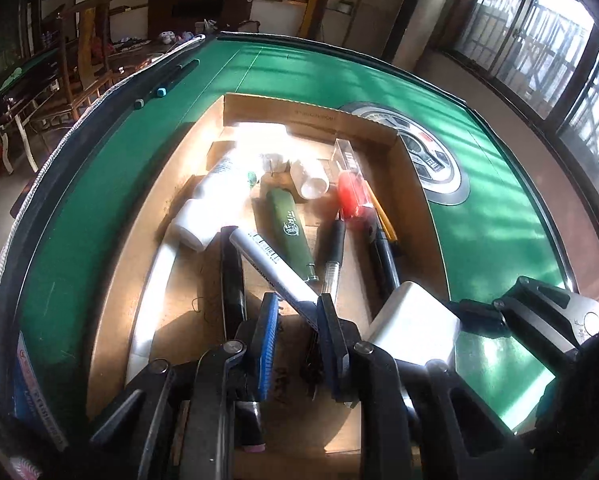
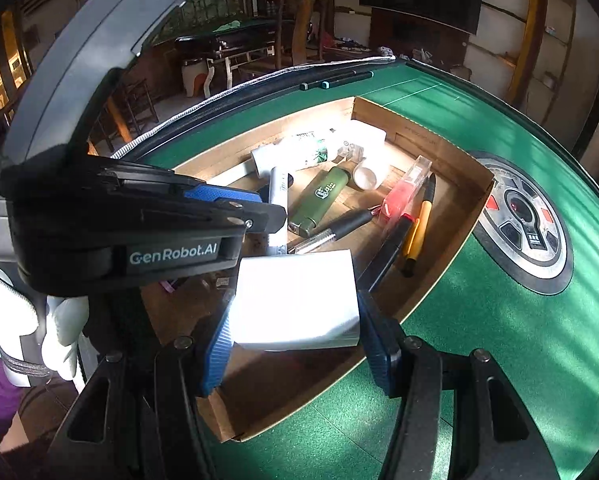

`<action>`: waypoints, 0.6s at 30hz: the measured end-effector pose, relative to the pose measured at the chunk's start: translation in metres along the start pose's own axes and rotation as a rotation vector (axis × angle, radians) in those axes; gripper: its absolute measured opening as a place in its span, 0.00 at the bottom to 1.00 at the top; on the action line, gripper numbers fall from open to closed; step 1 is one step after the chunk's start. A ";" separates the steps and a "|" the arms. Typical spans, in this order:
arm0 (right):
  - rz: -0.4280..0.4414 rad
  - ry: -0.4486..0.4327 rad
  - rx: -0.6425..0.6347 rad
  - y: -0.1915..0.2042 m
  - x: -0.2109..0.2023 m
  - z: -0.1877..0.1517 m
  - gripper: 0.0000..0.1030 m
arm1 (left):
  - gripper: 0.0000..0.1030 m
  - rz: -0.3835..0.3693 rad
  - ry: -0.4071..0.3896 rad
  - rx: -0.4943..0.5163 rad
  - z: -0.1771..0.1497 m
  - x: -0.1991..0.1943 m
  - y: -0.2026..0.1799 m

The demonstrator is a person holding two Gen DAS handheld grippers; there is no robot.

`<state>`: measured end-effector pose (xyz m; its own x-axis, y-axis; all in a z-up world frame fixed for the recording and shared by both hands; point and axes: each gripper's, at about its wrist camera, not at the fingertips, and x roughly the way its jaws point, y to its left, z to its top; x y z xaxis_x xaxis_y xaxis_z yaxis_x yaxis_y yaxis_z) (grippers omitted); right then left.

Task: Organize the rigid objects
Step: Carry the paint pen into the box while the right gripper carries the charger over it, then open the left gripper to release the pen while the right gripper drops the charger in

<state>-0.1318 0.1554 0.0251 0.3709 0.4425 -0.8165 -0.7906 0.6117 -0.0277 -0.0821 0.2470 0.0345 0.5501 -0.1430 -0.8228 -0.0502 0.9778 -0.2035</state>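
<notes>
A shallow cardboard tray [image 1: 311, 116] [image 2: 419, 128] on the green table holds a white bottle [image 1: 215, 196], a green lighter [image 1: 293, 232] [image 2: 323, 196], a red clear case [image 1: 351, 192], a black pen [image 1: 333, 248] and a yellow pen [image 2: 419, 224]. My left gripper [image 1: 297, 312] [image 2: 267, 216] hangs low over the tray. A white marker [image 1: 267, 264] lies slanted with its near end between the jaws. That end rests against the right finger, and a gap shows at the left pad. My right gripper [image 2: 295, 312] is shut on a white rectangular block [image 2: 295, 296] [image 1: 415, 328] above the tray's near corner.
A round control panel [image 1: 431, 152] [image 2: 527, 220] is set in the felt beside the tray. Two dark pens [image 1: 167, 80] lie at the far table edge. A gloved hand [image 2: 63, 320] holds the left gripper. Chairs and another table stand beyond.
</notes>
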 end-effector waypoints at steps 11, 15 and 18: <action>-0.024 0.007 -0.082 0.013 0.016 0.010 0.56 | 0.69 0.004 -0.273 -0.155 -0.020 -0.081 0.029; -0.023 -0.014 -0.045 0.004 0.013 0.011 0.64 | 0.69 0.001 -0.301 -0.213 -0.029 -0.089 0.040; -0.016 -0.040 -0.020 -0.002 0.003 0.010 0.64 | 0.69 0.005 -0.319 -0.244 -0.034 -0.092 0.045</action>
<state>-0.1242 0.1624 0.0286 0.4023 0.4585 -0.7924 -0.7940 0.6057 -0.0527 -0.1634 0.2987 0.0824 0.7785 -0.0459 -0.6260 -0.2291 0.9077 -0.3516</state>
